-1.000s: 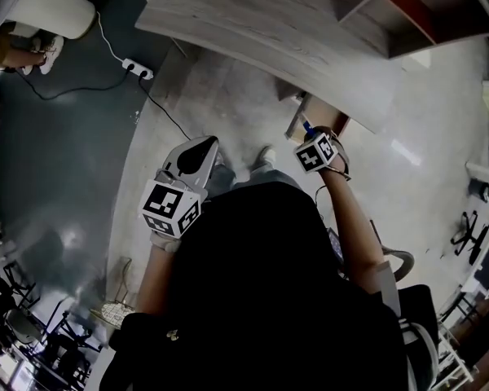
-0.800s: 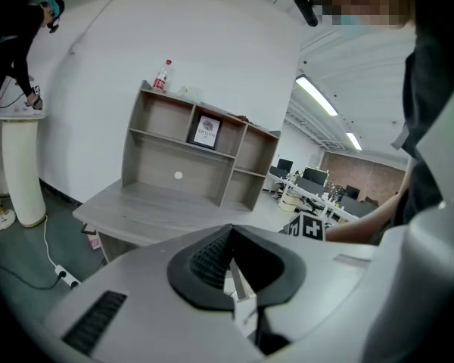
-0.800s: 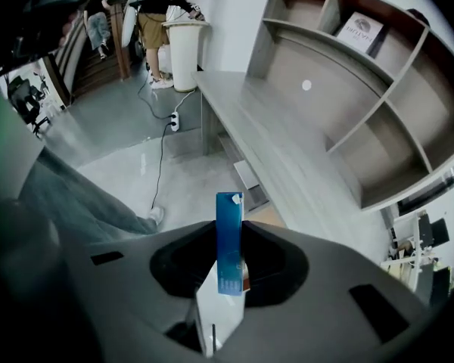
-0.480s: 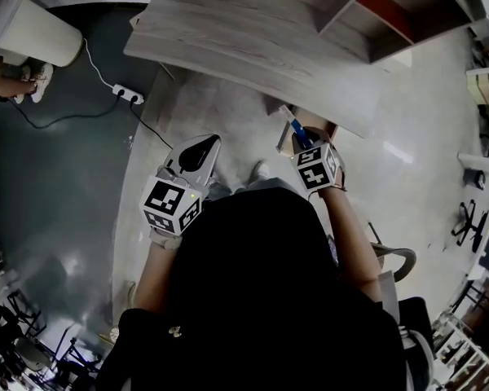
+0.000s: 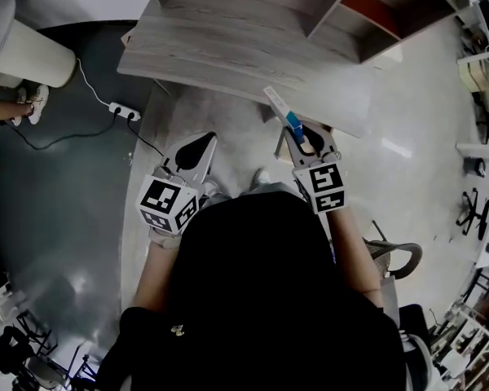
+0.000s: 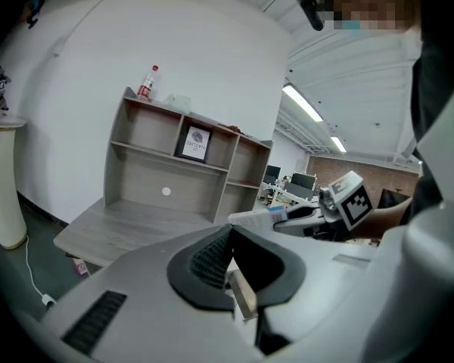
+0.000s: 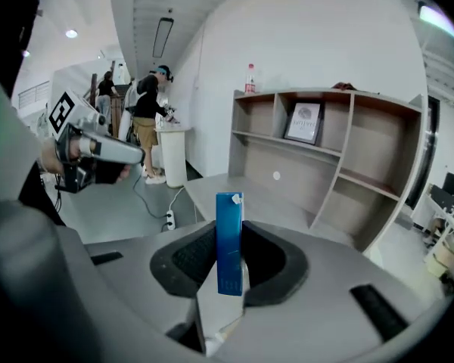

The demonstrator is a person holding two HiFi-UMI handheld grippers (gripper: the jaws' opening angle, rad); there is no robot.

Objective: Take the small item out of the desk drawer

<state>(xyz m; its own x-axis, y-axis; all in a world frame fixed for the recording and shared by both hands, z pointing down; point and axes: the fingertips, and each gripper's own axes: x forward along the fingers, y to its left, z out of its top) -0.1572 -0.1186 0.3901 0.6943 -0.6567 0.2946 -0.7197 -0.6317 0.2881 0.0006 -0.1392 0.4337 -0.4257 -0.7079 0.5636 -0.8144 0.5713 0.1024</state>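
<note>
My right gripper [image 5: 300, 143] is shut on a narrow blue-and-white box [image 5: 283, 111] and holds it up over the front edge of the grey wooden desk [image 5: 228, 47]. In the right gripper view the box [image 7: 229, 242] stands upright between the black pads. The open drawer [image 5: 280, 140] shows only as a sliver under the desk edge, behind that gripper. My left gripper [image 5: 200, 141] hangs to the left over the floor, its jaws together with nothing in them. In the left gripper view the right gripper [image 6: 291, 218] holds the box [image 6: 251, 218] out sideways.
A shelf unit [image 5: 342, 6] stands on the back of the desk, with a framed picture [image 6: 196, 142] inside and a bottle [image 6: 147, 82] on top. A power strip [image 5: 118, 111] with its cable lies on the floor at left, near a white column [image 5: 28, 51]. People [image 7: 147, 112] stand far off.
The right gripper has risen from the drawer with the box, which now stands over the desk edge. The head view has tilted up. The left gripper has hardly moved.
</note>
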